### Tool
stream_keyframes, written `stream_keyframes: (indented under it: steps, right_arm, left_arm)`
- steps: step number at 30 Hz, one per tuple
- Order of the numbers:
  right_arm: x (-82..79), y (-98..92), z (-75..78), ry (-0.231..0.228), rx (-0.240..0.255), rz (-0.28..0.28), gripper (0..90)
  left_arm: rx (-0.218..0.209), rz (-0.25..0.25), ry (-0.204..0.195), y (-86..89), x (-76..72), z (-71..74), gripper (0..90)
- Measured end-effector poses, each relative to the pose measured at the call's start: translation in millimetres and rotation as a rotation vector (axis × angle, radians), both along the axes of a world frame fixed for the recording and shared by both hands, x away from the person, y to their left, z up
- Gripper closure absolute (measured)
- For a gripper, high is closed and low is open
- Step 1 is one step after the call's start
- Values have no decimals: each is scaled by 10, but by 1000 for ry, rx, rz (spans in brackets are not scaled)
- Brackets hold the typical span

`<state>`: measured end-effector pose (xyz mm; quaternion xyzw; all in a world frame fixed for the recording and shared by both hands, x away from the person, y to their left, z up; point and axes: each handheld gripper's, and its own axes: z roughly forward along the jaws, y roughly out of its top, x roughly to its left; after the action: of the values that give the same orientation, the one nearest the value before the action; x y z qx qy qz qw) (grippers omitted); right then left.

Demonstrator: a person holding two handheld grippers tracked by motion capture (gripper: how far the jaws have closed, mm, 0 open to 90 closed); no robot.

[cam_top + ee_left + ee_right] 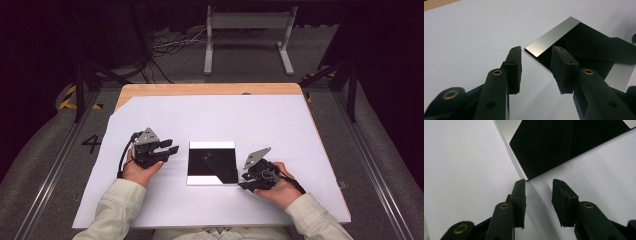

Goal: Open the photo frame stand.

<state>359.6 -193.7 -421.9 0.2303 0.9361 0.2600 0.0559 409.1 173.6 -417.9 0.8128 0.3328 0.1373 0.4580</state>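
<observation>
Two open tools (169, 147) (242, 180) — mirror plate (212, 162) edge cropped

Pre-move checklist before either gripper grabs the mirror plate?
1. Mirror plate lying flat on the white sheet: ok.
2. Left gripper open, nothing between its jaws: ok.
3. Right gripper open, nothing held: ok.
4. Right gripper lined up with the plate's near corner: ok, one fingertip sits right at it.
5. Fingertip actually touching that corner: cannot tell.
6. Left gripper at the plate's edge: not ok, it stands short of the plate.
</observation>
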Motion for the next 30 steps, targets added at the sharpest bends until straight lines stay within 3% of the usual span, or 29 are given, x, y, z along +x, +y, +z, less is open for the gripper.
stream_keyframes:
  steps: [10,21,30]
  right_arm:
    - [10,76,9,4,-42,13,691]
    - [6,155,12,-9,-67,24,727]
    - [15,202,27,8,-100,28,748]
  left_arm:
    - [4,3,-14,-3,-11,7,615]
    - [12,-3,-7,-22,-9,-10,614]
    - [9,-3,5,-31,-8,-21,612]
